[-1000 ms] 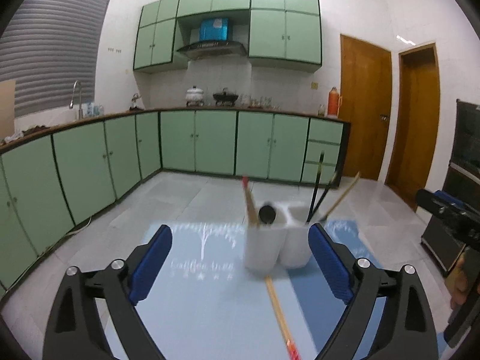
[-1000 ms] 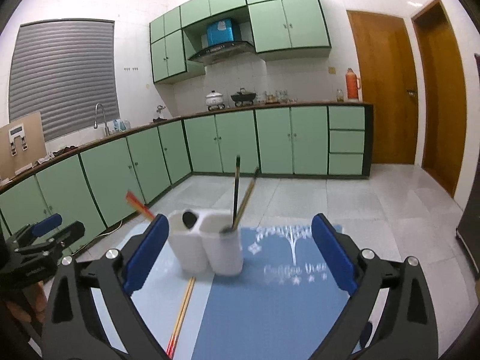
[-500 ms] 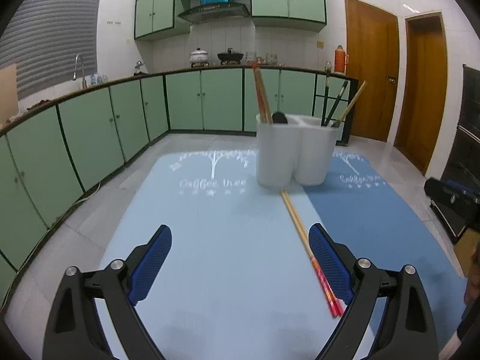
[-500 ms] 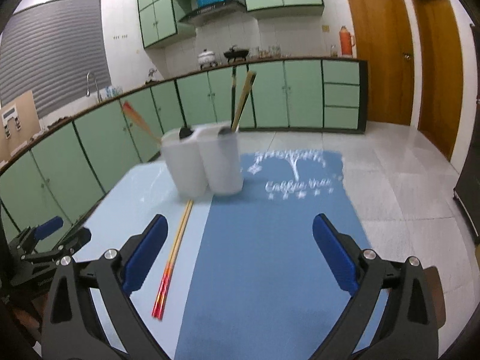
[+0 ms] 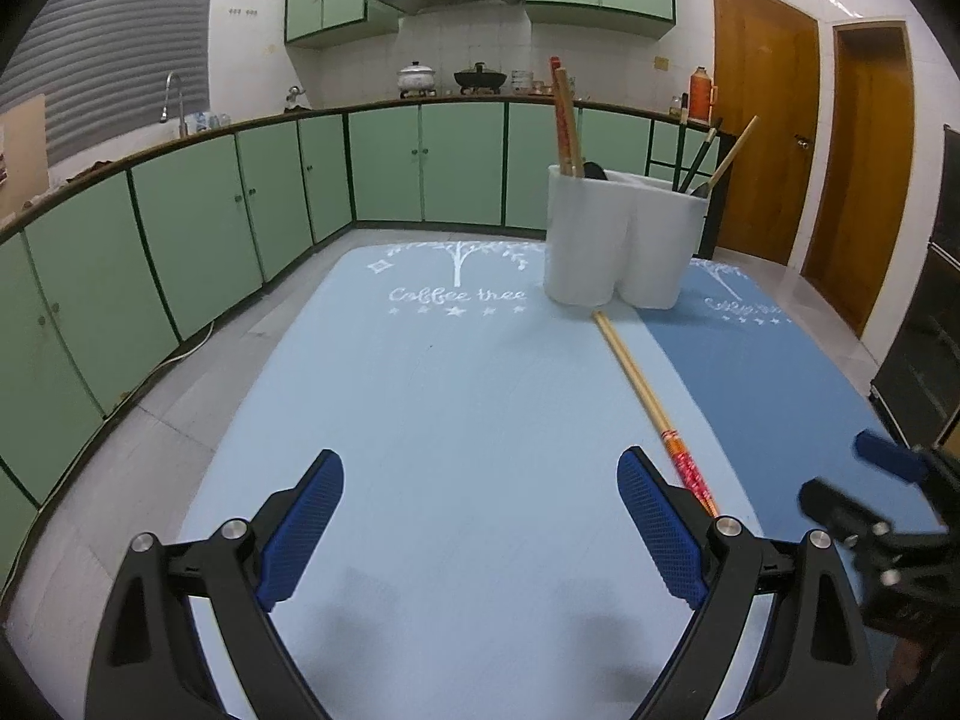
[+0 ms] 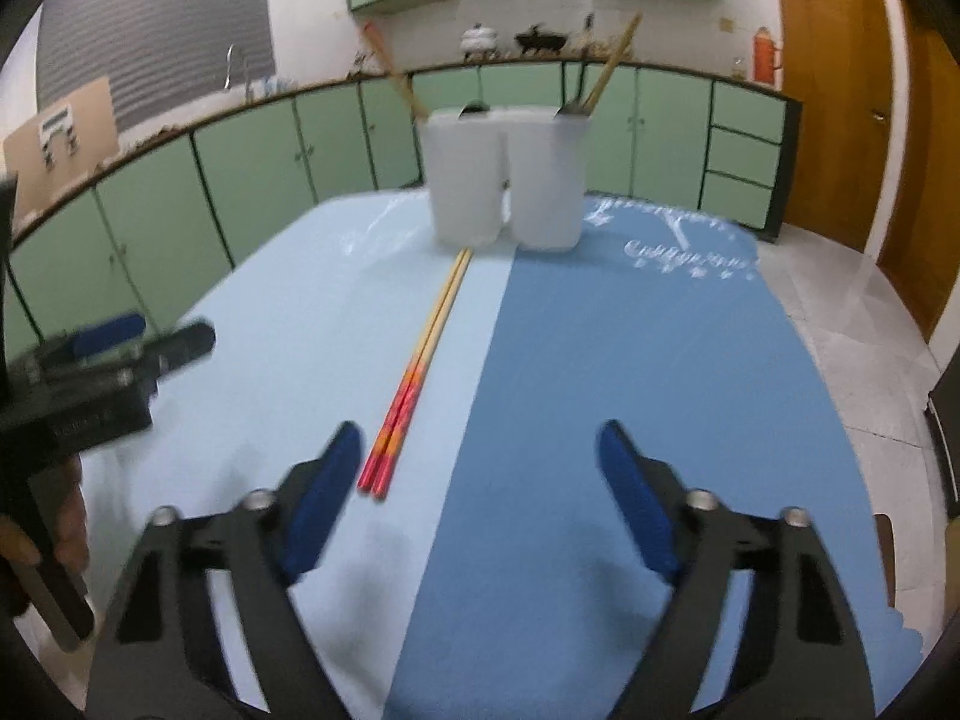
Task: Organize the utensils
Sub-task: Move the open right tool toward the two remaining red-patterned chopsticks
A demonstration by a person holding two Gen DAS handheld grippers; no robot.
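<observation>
A white two-compartment utensil holder stands at the far side of the table, also in the right wrist view. Its left compartment holds red-topped chopsticks and a dark utensil; its right compartment holds dark and wooden utensils. A pair of wooden chopsticks with red ends lies flat on the mat, running from the holder toward me, also in the right wrist view. My left gripper is open and empty, left of the red ends. My right gripper is open and empty, just right of them.
The table carries a light blue mat and a darker blue mat side by side. The right gripper shows at the right edge of the left wrist view; the left gripper shows at the left of the right wrist view. Green kitchen cabinets surround the room.
Both grippers have dropped and tilted down toward the table, so the mats and lying chopsticks now fill the views. Both stayed open. The chopsticks and holder have not moved.
</observation>
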